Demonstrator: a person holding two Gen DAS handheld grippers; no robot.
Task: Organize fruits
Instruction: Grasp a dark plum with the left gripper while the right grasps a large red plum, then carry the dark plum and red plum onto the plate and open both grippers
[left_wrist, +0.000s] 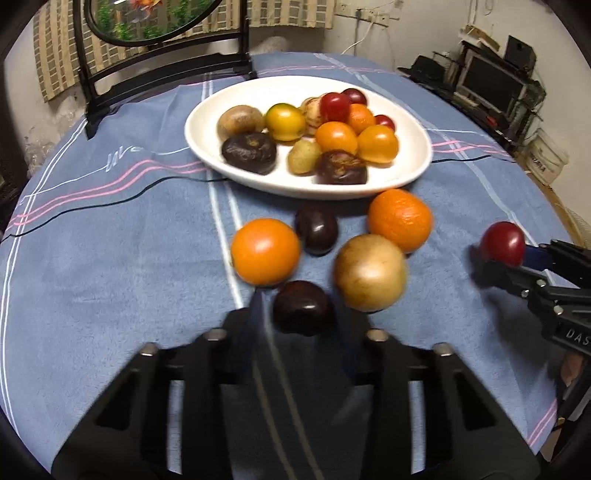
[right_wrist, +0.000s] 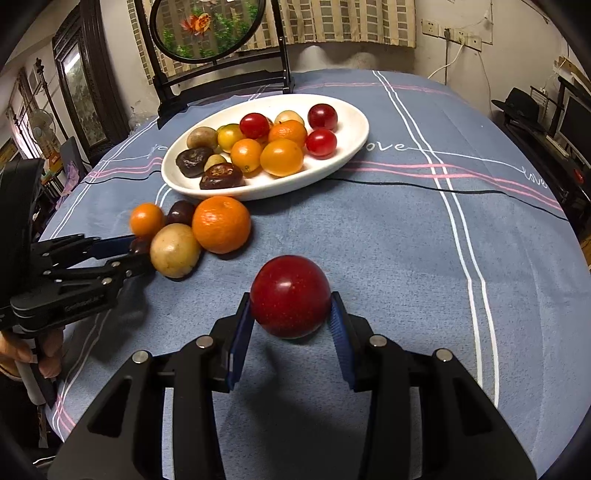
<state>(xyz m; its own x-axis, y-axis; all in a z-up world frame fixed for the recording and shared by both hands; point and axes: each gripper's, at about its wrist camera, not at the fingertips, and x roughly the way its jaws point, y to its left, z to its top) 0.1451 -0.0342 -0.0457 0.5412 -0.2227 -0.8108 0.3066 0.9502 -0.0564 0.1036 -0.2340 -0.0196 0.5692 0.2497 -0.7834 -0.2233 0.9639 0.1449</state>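
A white oval plate (left_wrist: 413, 166) (right_wrist: 354, 147) at the table's middle holds several red, orange, yellow and dark fruits. In front of it lie loose fruits: two oranges (left_wrist: 265, 251) (left_wrist: 400, 219), a tan round fruit (left_wrist: 369, 272) (right_wrist: 174, 249) and a dark plum (left_wrist: 316, 228). My left gripper (left_wrist: 303, 314) straddles another dark plum (left_wrist: 303, 312), its jaws close at the plum's sides; the view is blurred. My right gripper (right_wrist: 291, 314) is shut on a red plum (right_wrist: 290, 301) (left_wrist: 503, 243), held low over the cloth right of the pile.
The round table has a blue cloth (right_wrist: 406, 240) with pink and white stripes. A black stand with an oval mirror (right_wrist: 207, 29) stands behind the plate. Shelves with a monitor (left_wrist: 491, 85) are at the far right, beyond the table edge.
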